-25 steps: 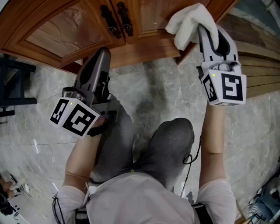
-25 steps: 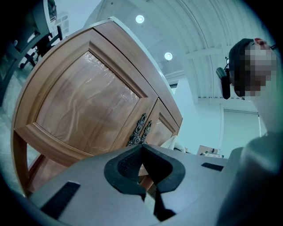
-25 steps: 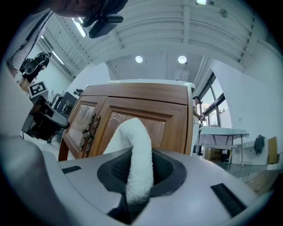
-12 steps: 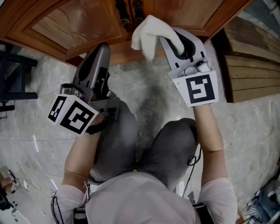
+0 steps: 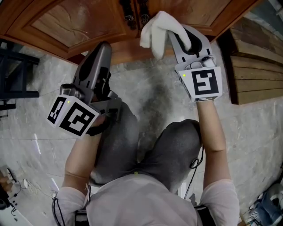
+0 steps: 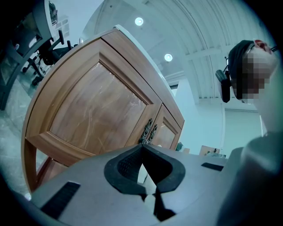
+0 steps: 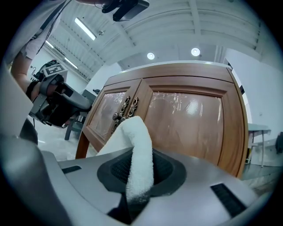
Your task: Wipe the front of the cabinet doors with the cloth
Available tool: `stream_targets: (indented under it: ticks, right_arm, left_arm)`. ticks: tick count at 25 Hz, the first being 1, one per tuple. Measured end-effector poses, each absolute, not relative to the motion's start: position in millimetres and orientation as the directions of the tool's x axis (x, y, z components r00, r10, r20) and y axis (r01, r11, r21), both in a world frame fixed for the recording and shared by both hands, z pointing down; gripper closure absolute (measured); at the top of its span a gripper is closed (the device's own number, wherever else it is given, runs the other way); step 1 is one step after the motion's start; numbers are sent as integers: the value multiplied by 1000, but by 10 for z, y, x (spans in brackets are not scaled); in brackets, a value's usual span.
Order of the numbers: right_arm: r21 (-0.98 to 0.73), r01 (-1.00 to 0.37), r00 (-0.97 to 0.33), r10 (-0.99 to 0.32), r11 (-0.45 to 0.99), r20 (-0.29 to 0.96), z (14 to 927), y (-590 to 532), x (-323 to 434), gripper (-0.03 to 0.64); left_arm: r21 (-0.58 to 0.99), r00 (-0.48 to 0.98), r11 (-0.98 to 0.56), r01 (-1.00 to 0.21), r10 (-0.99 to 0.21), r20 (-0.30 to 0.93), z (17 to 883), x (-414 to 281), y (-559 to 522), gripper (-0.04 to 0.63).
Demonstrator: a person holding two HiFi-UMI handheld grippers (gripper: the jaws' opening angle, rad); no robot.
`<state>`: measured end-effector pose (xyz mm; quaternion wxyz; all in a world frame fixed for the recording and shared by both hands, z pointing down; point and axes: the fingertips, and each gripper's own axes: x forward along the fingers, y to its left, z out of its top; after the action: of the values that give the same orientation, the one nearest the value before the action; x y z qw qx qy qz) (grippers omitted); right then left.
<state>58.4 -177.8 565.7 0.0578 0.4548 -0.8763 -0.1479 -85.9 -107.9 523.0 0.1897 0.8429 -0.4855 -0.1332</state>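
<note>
A wooden cabinet with two panelled doors (image 5: 84, 26) (image 7: 185, 114) fills the top of the head view; dark ornate handles (image 5: 136, 13) (image 7: 124, 110) sit where the doors meet. A white cloth (image 5: 158, 31) (image 7: 138, 159) is pinched in my right gripper (image 5: 183, 42) (image 7: 139, 185), held up near the handles at the lower rail; contact with the wood is not clear. My left gripper (image 5: 95, 66) (image 6: 146, 176) hovers lower left, jaws closed on nothing, pointing at the left door (image 6: 97, 110).
Grey marbled floor (image 5: 40, 128) lies below the cabinet. The person's grey-trousered knees (image 5: 172, 141) are under both grippers. Wooden planks (image 5: 252, 57) lie at the right. A dark chair base (image 5: 13, 84) (image 6: 44, 53) stands at the left.
My right gripper has carried the cloth leftward from the cabinet's right corner to the handles, then slightly up. The left gripper has hardly moved.
</note>
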Motion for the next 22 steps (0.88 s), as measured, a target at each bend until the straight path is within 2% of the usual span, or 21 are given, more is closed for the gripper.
stream_targets:
  ticks: [22]
  right_arm:
    - [290, -862, -439, -899, 416, -15, 5780, -2032, 1427, 535]
  left_arm:
    - [459, 503, -453, -764, -864, -15, 5406, -696, -1211, 578]
